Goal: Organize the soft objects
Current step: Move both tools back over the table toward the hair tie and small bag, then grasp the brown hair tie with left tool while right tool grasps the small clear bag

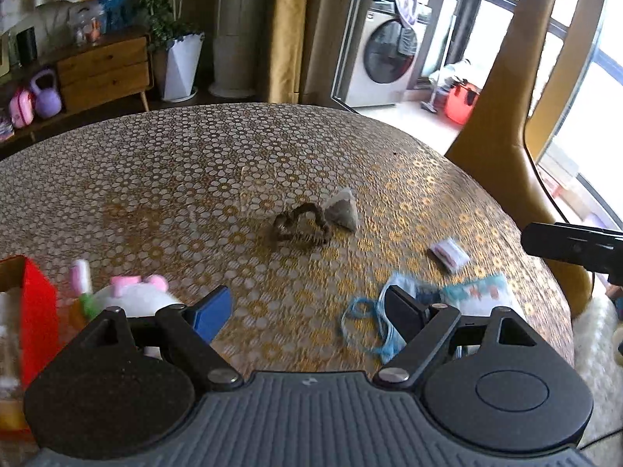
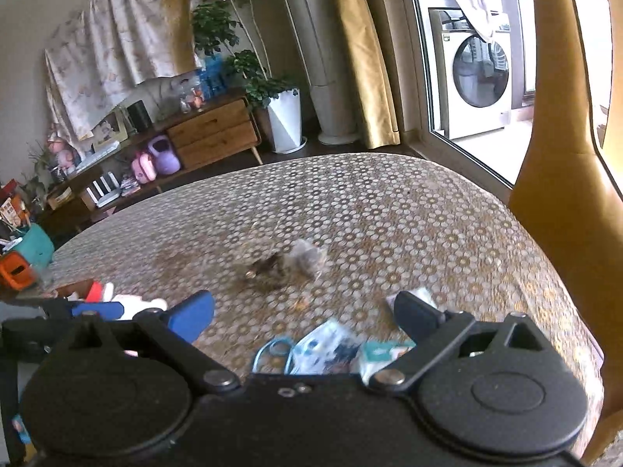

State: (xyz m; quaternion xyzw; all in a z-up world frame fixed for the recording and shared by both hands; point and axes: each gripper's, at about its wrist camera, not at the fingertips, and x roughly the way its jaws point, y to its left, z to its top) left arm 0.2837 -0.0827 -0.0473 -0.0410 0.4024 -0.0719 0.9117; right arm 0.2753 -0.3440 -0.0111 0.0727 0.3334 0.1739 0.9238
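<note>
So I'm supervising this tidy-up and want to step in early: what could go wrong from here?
1. The face mask has loose blue ear loops trailing beside the open left gripper; a finger might snag a loop and drag it.
2. The hair tie lies against the small pyramid sachet, so one grab may lift both.
3. Both views are blurred, so aim may be off.

Home: washing machine [image 2: 477, 74], sideboard [image 2: 214, 132]
</note>
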